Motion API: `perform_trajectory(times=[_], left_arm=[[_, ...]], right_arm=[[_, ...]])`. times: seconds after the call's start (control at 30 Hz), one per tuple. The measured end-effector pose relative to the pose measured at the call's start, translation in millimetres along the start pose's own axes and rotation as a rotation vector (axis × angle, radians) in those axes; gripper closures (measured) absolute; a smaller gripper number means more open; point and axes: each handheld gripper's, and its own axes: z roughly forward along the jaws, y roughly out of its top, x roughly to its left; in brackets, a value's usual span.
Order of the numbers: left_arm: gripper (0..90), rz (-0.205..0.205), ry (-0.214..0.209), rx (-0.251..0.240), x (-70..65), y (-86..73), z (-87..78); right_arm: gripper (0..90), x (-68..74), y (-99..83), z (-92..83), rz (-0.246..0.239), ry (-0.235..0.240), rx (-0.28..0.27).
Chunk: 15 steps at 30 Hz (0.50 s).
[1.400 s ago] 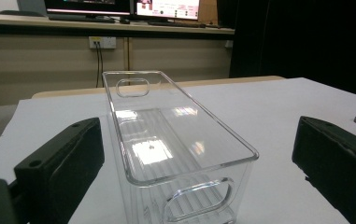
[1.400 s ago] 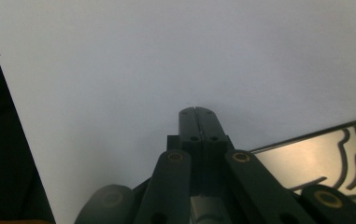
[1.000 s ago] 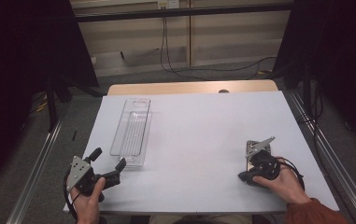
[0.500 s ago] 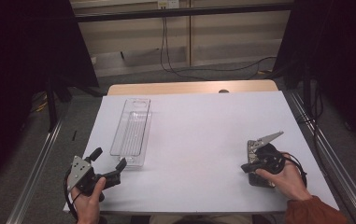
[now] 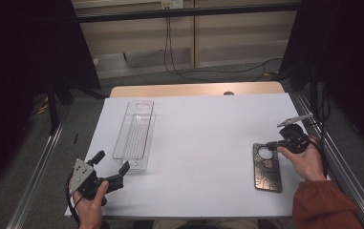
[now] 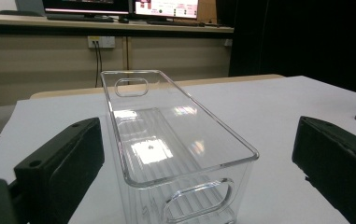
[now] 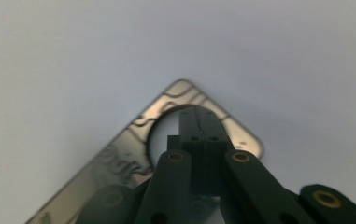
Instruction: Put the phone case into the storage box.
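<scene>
Right gripper (image 5: pixel 271 143), jaws pressed together with nothing between, points at the round cutout of the patterned phone case (image 5: pixel 267 167) lying flat near the white table's (image 5: pixel 203 143) right edge. Left gripper (image 5: pixel 110 168) stands wide before the clear bin (image 5: pixel 134 136).

A clear plastic bin (image 5: pixel 135 135) lies lengthwise on the left half of the white tabletop (image 5: pixel 203 129), long and narrow, with an oval handle cut-out at each end; it holds nothing. A strip of bare wood (image 5: pixel 194 89) shows along the tabletop's far edge. Beyond it, black cables (image 5: pixel 170 52) hang from a wall socket (image 5: pixel 170 4) down to the grey floor (image 5: pixel 246 71). Dark curtains (image 5: pixel 22 57) stand at the left and right. In the left gripper view, lit monitors (image 6: pixel 119 5) sit on a far shelf.
</scene>
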Motion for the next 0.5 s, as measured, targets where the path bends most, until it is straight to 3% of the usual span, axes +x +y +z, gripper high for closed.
perform_trajectory(times=[0.13, 0.23, 0.5], left_arm=[[2.4, -0.002, -0.001, -0.002, 0.2, 0.0, -0.3], [2.3, -0.009, 0.004, -0.003, 0.2, -0.4, -0.6], [2.3, -0.003, -0.006, -0.001, -0.1, -0.1, -0.3]], right_arm=[[90.0, -21.9, -0.4, 5.7, 0.06, -0.053, 0.009], [90.0, -30.4, -6.0, 9.7, 0.069, -0.097, 0.039], [90.0, -32.3, -10.5, 19.9, 0.09, -0.135, 0.109]])
